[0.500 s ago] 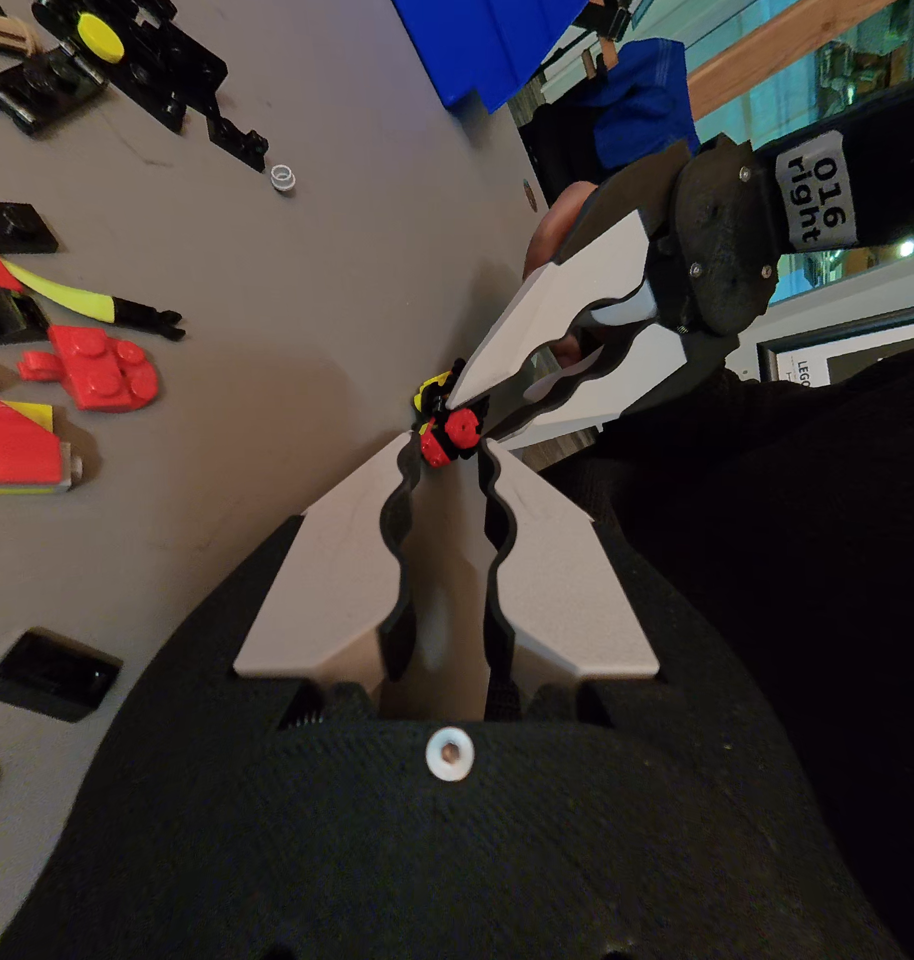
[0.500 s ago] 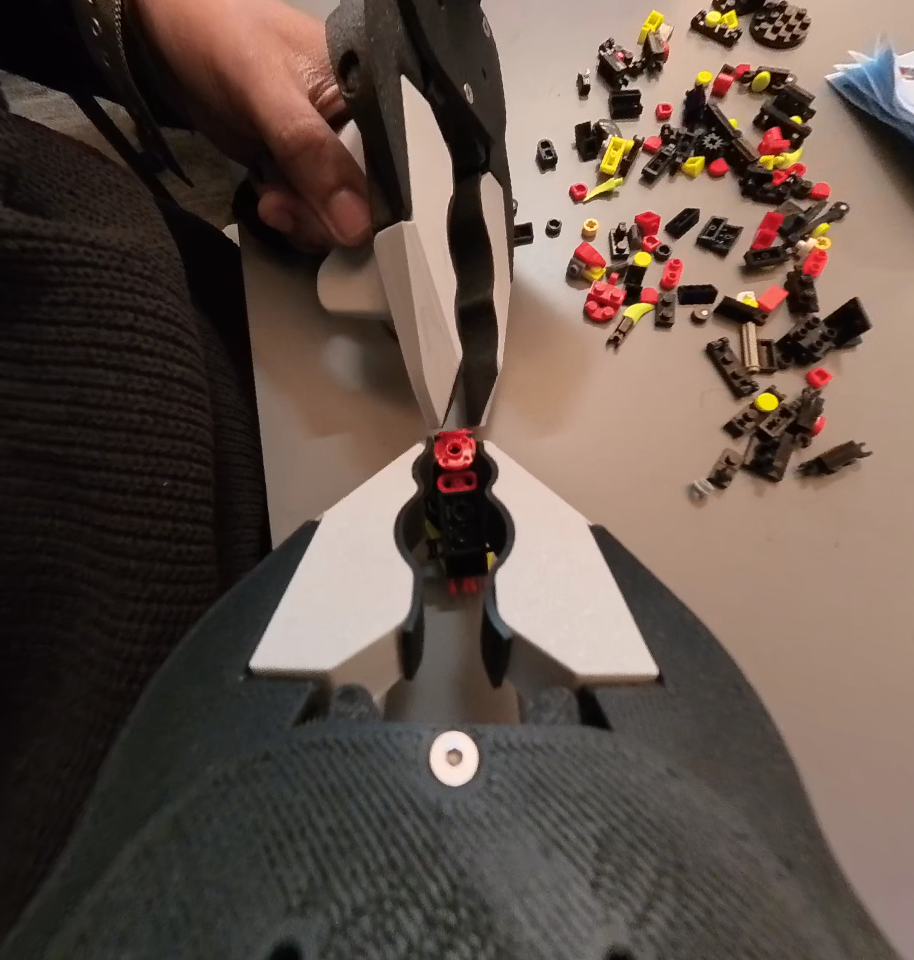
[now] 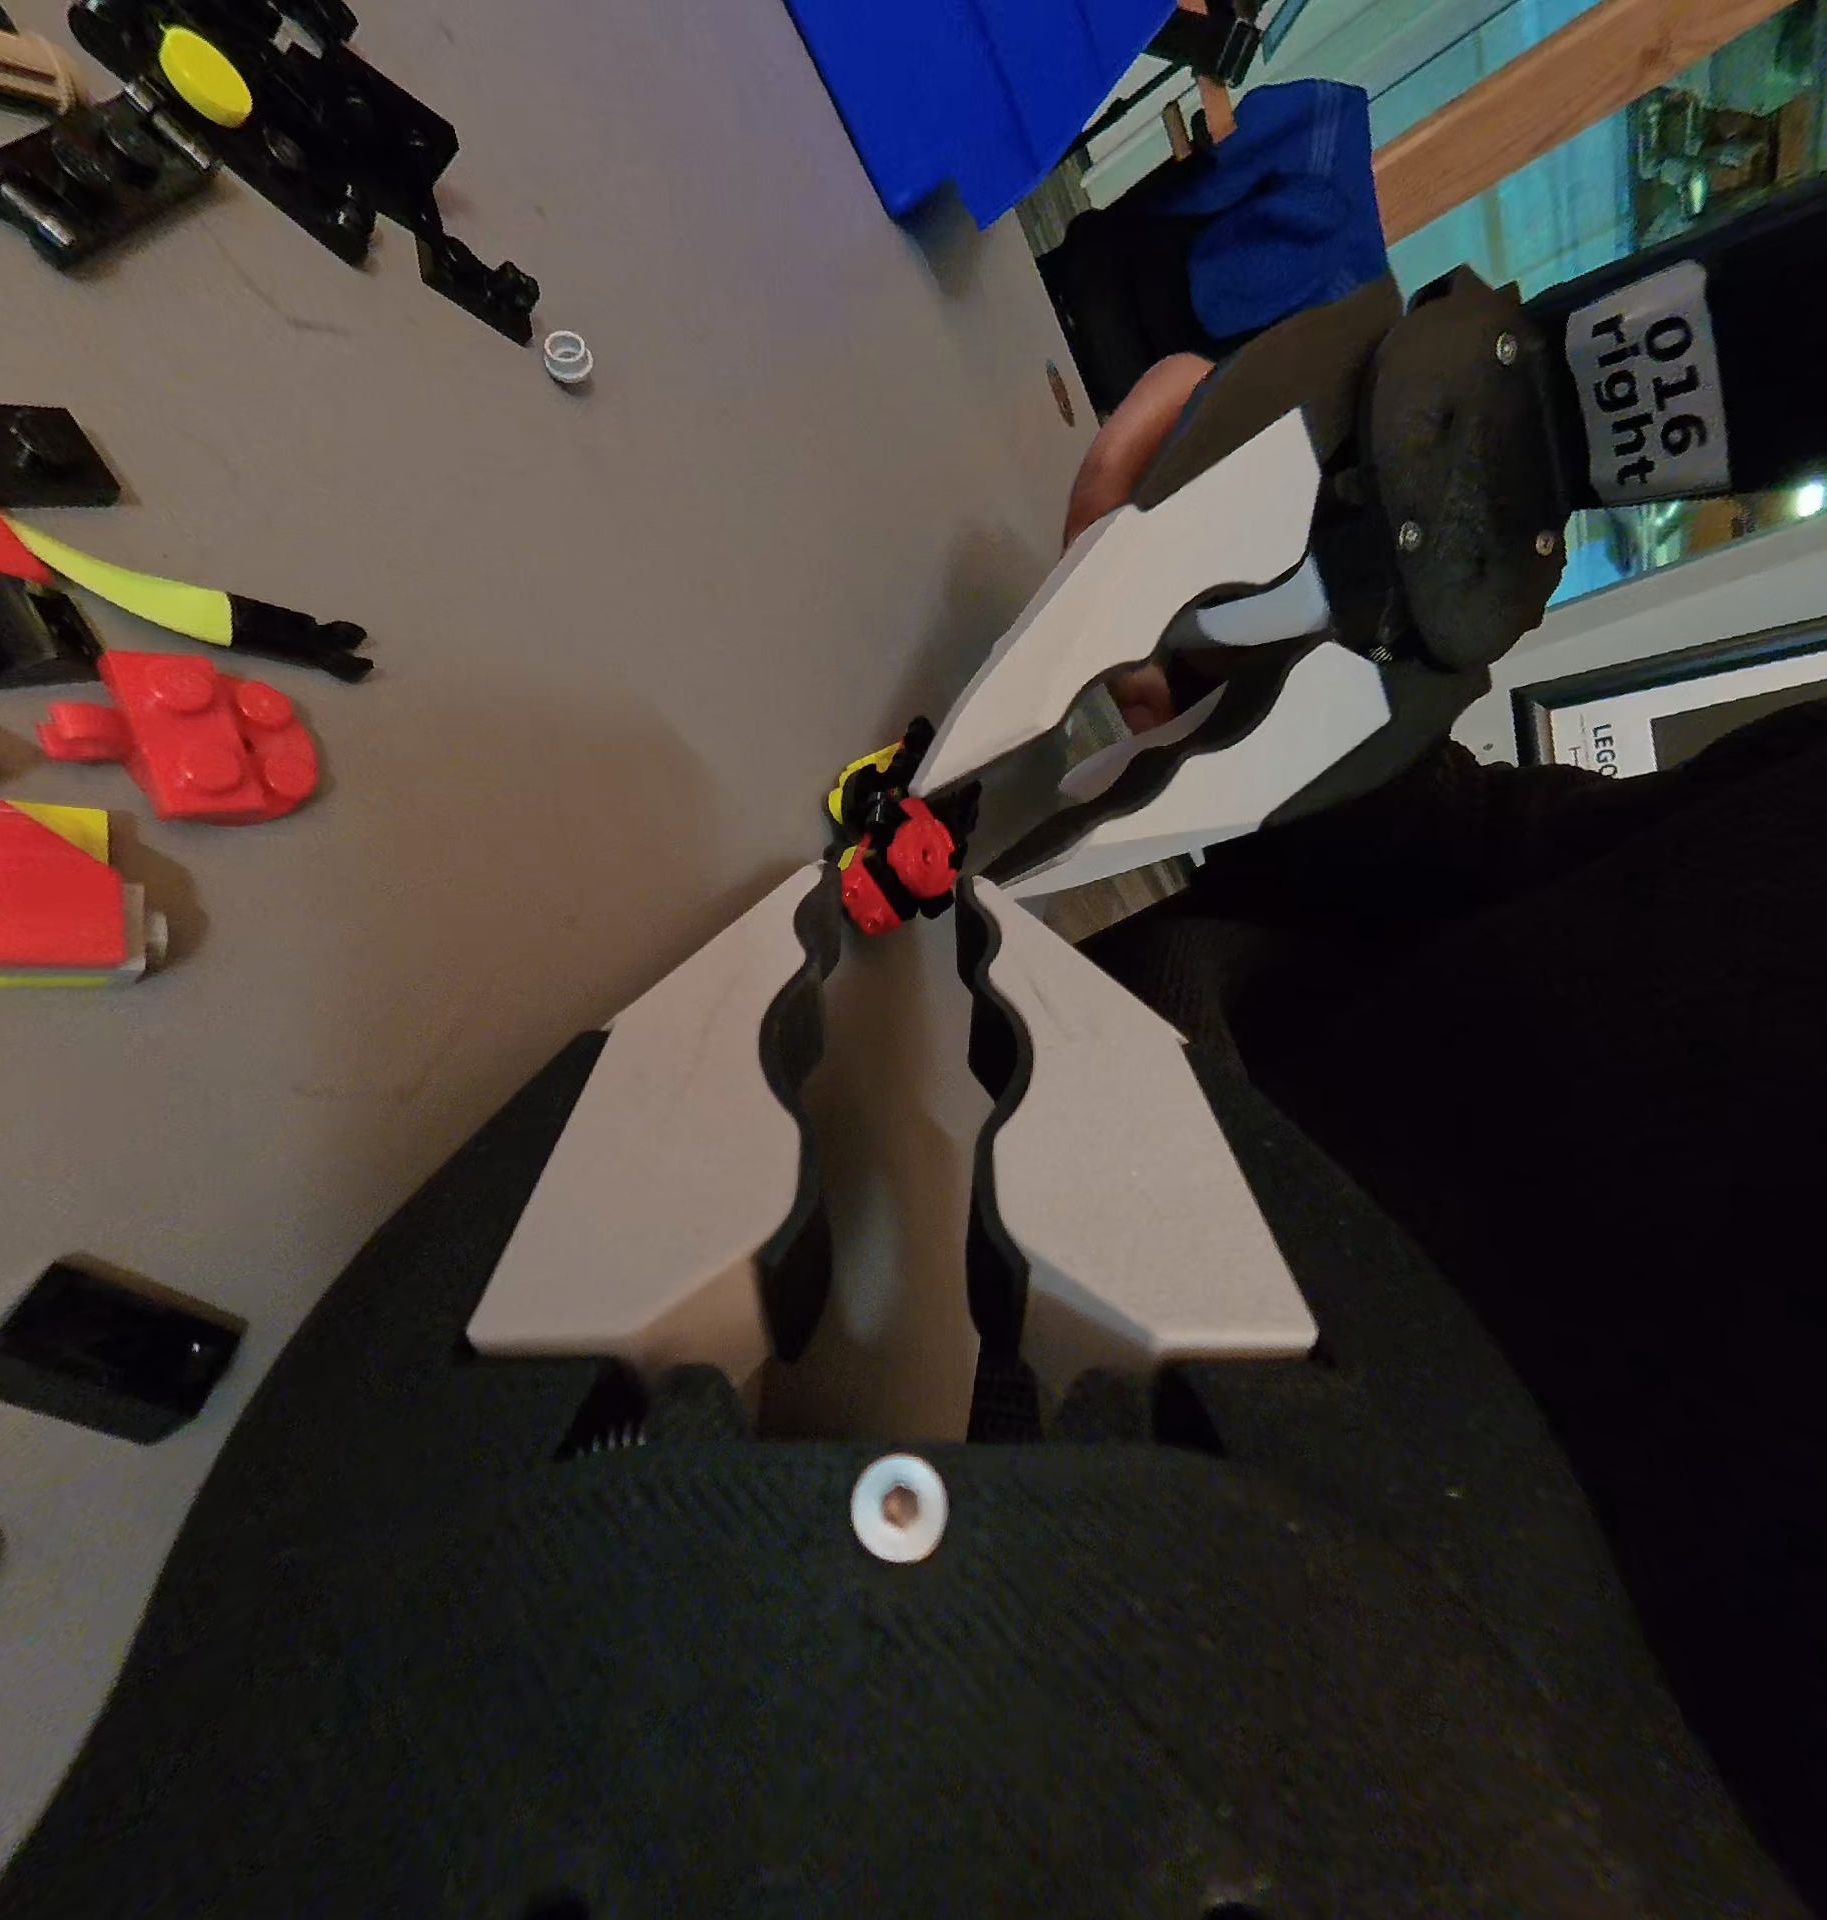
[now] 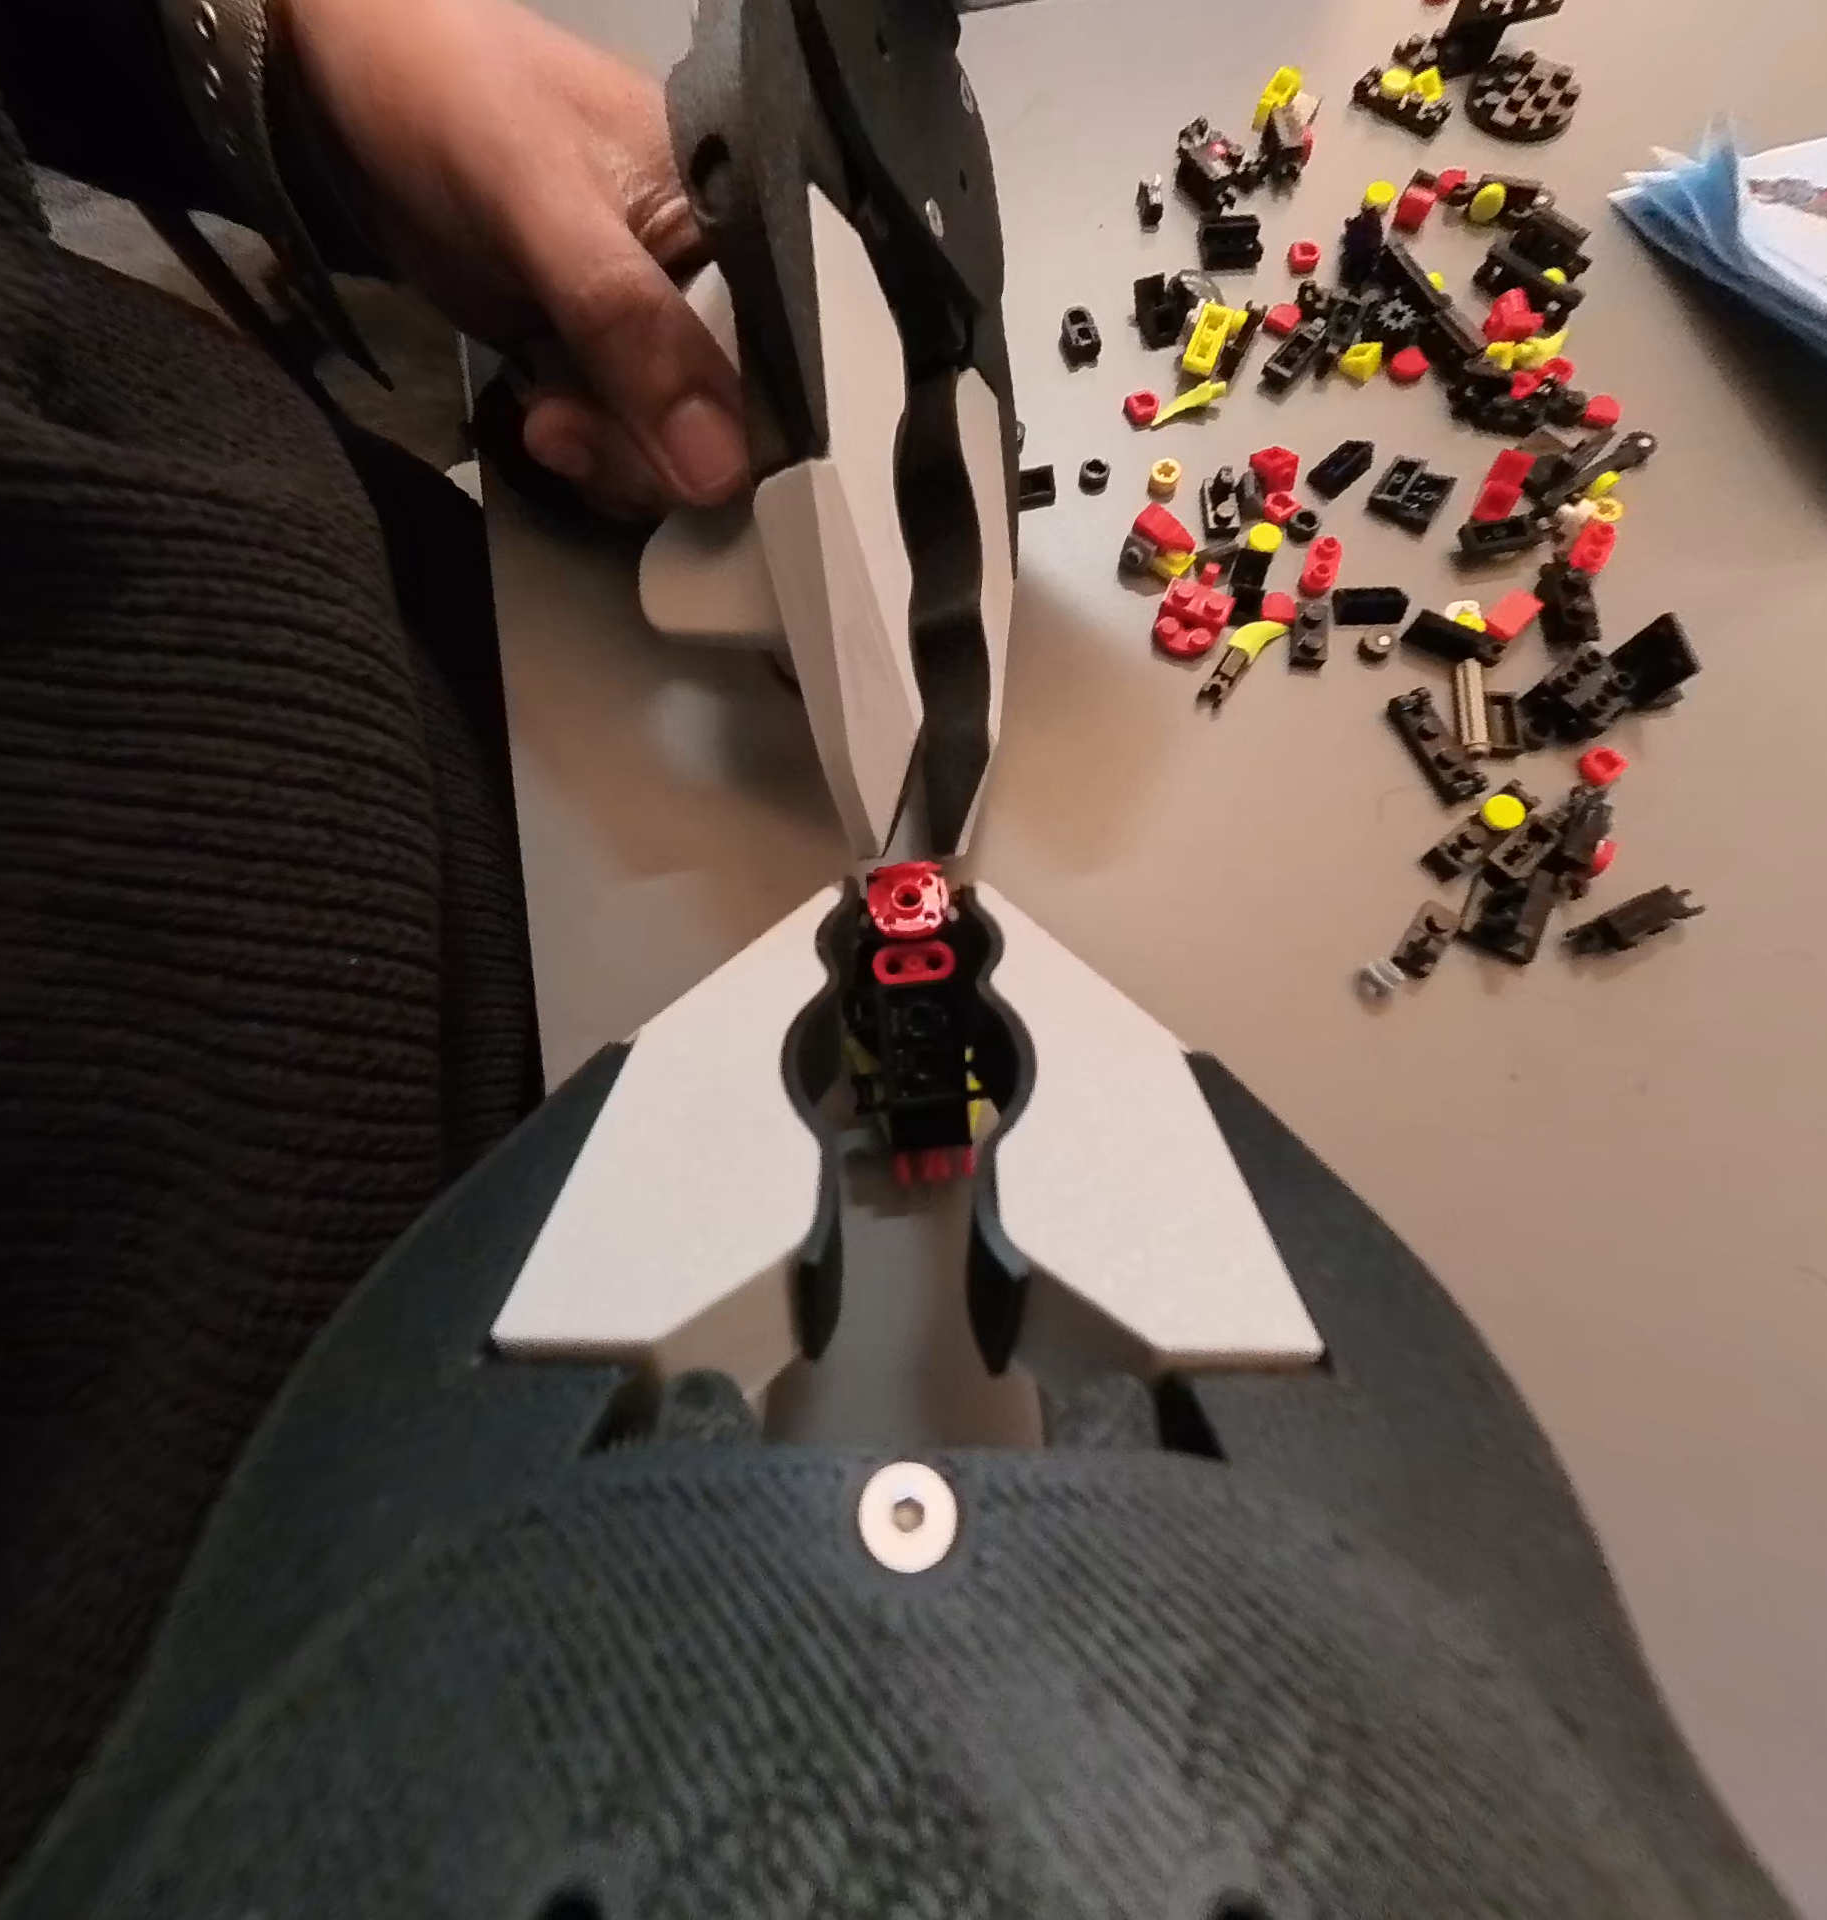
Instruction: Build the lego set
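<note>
Over on the left, the left gripper (image 3: 898,883) has its fingers (image 3: 680,1143) a little apart. Their tips sit on either side of the red round end of a small brick build (image 4: 914,1039), and both tips look to be touching it. A hand (image 4: 535,260) grips that tool from the far left.

Now the right gripper (image 4: 911,883): it meets the left one tip to tip, and the build lies lengthwise between its fingers (image 4: 1096,1143). The black body nestles in the wavy pads, clamped there, with red pieces at both ends and flecks of yellow along the sides. The build hangs just above the near edge of the counter (image 3: 576,623), not resting on it, carried between the two tools.

On to the surface, which is a plain grey counter. In the left wrist view a red plate (image 3: 213,743) and a red-and-yellow wedge (image 3: 47,894) lie at the left, with a tiny clear stud (image 3: 568,358) farther off. In the right wrist view a scatter of loose bricks (image 4: 1408,468), black, red and yellow, spreads across the far right, and a paper booklet (image 4: 1771,239) sits at the far right edge.

As for the room, there is a blue bin (image 3: 971,94) at the counter's far end, with a wooden beam (image 3: 1563,114) and glass beyond.
</note>
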The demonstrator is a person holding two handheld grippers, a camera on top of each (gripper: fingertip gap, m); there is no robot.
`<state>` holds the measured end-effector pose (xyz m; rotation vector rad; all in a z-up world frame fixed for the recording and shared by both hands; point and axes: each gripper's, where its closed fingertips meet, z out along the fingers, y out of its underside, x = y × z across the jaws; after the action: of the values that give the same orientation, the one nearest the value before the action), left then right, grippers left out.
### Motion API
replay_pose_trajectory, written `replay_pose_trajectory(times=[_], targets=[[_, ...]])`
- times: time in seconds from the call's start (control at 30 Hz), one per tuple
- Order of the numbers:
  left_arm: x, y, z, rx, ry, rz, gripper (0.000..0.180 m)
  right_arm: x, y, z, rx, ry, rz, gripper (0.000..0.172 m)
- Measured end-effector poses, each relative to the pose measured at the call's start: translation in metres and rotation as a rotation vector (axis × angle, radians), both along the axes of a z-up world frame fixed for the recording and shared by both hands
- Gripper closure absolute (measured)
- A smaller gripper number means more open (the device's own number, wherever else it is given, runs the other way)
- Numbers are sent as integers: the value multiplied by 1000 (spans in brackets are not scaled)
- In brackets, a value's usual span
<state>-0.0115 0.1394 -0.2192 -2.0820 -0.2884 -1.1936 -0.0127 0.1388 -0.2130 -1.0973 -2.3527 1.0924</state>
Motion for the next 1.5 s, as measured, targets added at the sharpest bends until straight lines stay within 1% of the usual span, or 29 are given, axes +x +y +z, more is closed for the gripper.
replay_pose_trajectory(times=[0.1,0.27,0.53,0.73,0.9,1.1,1.23,1.5], targets=[[0,0,0,0,-1,1,161,-2,1,7,-18,21,-13,157],[0,0,0,0,-3,2,161,-1,3,7,-28,6,-27,172],[-1,1,0,-1,-3,4,161,2,3,-4,9,-36,-14,172],[-1,1,-1,-6,4,9,163,3,3,-4,16,-38,-11,172],[-2,2,-1,-10,3,21,164,3,2,-4,71,-30,-5,172],[0,4,6,-2,-78,32,158,2,1,-4,115,-20,0,172],[0,5,0,-24,-16,38,163,2,1,-4,120,-17,2,172],[2,5,-3,-32,3,34,168,1,-1,-4,94,-8,1,172]])
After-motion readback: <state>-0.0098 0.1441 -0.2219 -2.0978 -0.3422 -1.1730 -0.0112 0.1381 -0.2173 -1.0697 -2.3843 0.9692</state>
